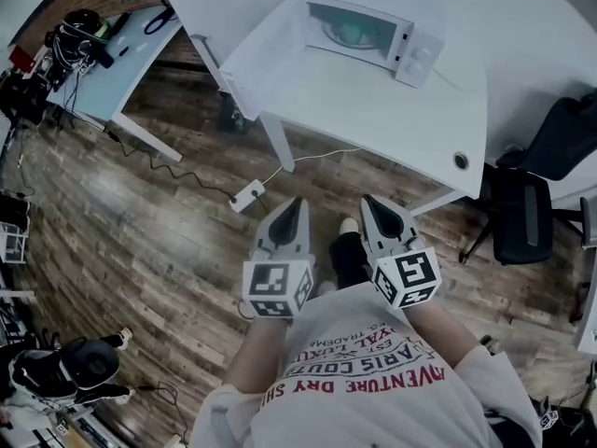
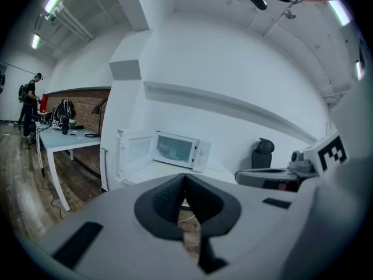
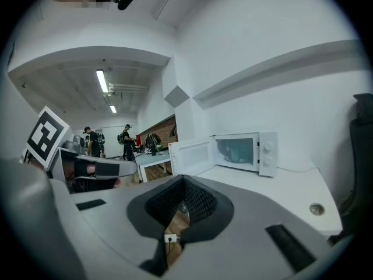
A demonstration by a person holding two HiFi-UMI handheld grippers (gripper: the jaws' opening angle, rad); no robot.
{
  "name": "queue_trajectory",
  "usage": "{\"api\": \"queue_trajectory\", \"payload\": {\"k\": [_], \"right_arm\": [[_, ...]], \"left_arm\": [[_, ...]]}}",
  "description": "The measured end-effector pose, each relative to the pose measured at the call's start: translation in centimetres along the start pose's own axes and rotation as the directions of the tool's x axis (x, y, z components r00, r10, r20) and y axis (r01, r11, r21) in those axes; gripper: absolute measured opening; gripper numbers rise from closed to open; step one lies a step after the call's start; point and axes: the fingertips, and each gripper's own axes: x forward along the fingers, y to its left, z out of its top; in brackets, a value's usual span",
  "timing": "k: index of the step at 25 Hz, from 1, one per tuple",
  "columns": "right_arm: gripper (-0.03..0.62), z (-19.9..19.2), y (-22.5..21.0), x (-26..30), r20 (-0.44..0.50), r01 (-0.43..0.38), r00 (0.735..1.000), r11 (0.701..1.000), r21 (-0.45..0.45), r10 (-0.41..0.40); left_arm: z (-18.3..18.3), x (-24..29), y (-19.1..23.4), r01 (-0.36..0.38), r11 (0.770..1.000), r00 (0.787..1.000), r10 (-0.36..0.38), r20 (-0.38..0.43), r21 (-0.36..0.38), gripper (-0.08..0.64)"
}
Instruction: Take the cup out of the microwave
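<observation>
A white microwave (image 1: pixel 410 52) stands at the back of the white table (image 1: pixel 373 110), its door (image 1: pixel 266 54) swung wide open to the left. Inside it a pale greenish cup (image 1: pixel 359 34) shows dimly; the right gripper view has the cup (image 3: pixel 238 150) behind the open front too. My left gripper (image 1: pixel 297 203) and right gripper (image 1: pixel 371 202) are side by side over the wooden floor, short of the table's near edge, both pointing at the microwave. Both are shut and hold nothing. In its own view the left gripper (image 2: pixel 185 178) faces the microwave (image 2: pixel 201 155), as does the right gripper (image 3: pixel 183 181).
A black office chair (image 1: pixel 522 215) stands to the right of the table. A power strip (image 1: pixel 248 195) with its cable lies on the floor near the table leg. A second desk (image 1: pixel 121 59) with gear is at the far left. People (image 3: pixel 93 142) stand far off.
</observation>
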Motion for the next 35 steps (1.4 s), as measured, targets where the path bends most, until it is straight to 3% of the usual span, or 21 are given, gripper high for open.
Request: {"api": "queue_trajectory", "payload": {"k": [8, 21, 30, 35], "right_arm": [[0.011, 0.9, -6.0, 7.3, -0.01, 0.01, 1.0, 0.999, 0.03, -0.01], [0.011, 5.5, -20.9, 19.4, -0.021, 0.041, 0.999, 0.999, 0.01, -0.041], [0.011, 5.7, -26.7, 24.0, -0.038, 0.092, 0.995, 0.996, 0.022, -0.091], [0.01, 5.9, -29.1, 26.3, -0.05, 0.146, 0.988, 0.988, 0.039, -0.144]], "left_arm": [[1.7, 8.7, 2.7, -0.007, 1.0, 1.0, 0.007, -0.025, 0.013, 0.006], [9.1, 28.5, 4.7, 0.015, 1.0, 1.0, -0.014, -0.006, 0.026, 0.006], [8.5, 35.9, 5.7, 0.04, 0.999, 0.997, -0.037, -0.069, 0.03, 0.006], [8.3, 40.0, 6.2, 0.093, 0.995, 0.991, -0.089, -0.099, 0.038, 0.006]]}}
